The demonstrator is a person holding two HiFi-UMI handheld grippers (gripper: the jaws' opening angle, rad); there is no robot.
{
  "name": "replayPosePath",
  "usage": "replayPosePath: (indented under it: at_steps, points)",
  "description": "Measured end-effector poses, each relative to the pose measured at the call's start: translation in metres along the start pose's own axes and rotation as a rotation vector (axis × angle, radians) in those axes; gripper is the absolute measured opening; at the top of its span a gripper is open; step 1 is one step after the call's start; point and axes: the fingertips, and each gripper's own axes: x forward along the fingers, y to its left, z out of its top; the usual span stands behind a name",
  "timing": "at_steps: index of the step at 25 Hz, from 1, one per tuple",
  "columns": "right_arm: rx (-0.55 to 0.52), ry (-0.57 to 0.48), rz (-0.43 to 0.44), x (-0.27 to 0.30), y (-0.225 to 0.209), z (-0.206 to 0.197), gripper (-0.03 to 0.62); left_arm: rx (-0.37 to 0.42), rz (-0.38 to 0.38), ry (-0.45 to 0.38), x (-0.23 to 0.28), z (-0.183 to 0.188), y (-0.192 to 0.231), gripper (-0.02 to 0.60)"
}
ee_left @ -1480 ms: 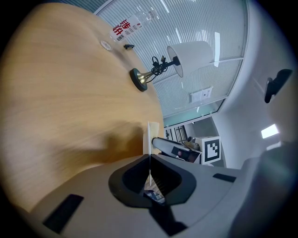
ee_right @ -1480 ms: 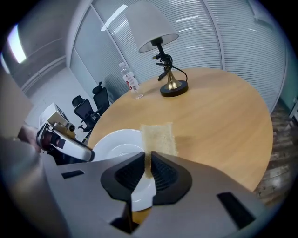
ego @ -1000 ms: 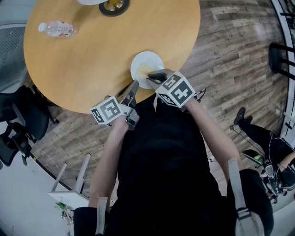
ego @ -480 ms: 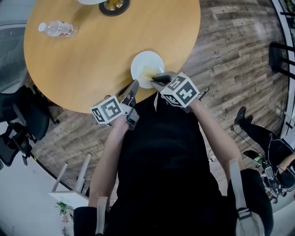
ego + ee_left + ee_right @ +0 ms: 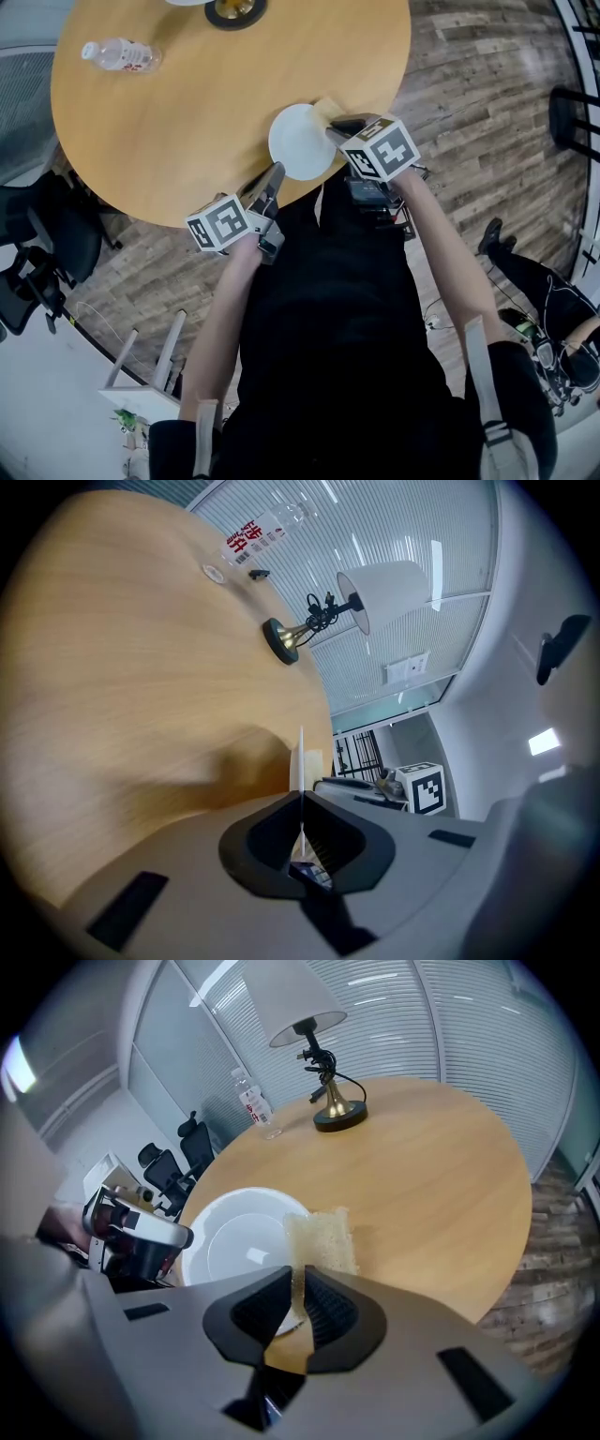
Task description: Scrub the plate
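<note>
A white plate (image 5: 300,141) lies on the round wooden table (image 5: 187,112) near its front edge. My left gripper (image 5: 273,174) is shut on the plate's near rim. In the left gripper view the plate (image 5: 301,752) shows edge-on as a thin white line between the jaws of the left gripper (image 5: 301,803). My right gripper (image 5: 341,125) is shut on a yellow sponge (image 5: 324,107) just off the plate's right side. In the right gripper view the sponge (image 5: 323,1237) sticks out of the right gripper (image 5: 300,1293), over the table beside the plate (image 5: 234,1241).
A water bottle (image 5: 120,56) lies at the table's far left. A brass lamp base (image 5: 232,11) stands at the far edge, with its white shade (image 5: 295,997) above. Black office chairs (image 5: 37,244) stand left of the table. The floor is wood planks (image 5: 469,84).
My right gripper has carried the sponge from the plate's near part up and to the right, off the plate. The left gripper has kept its hold on the rim.
</note>
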Motion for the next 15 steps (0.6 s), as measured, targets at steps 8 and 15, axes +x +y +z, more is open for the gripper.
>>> replayPosePath:
  at_steps: [8, 15]
  points:
    - [-0.042, 0.048, 0.065, 0.004, 0.042, -0.025, 0.037, 0.004, 0.01, -0.009, 0.0, 0.001, 0.001, 0.02]
    - [-0.071, 0.018, 0.176, -0.003, 0.106, -0.024, 0.037, 0.0, 0.007, -0.007, 0.003, 0.001, 0.002, 0.02]
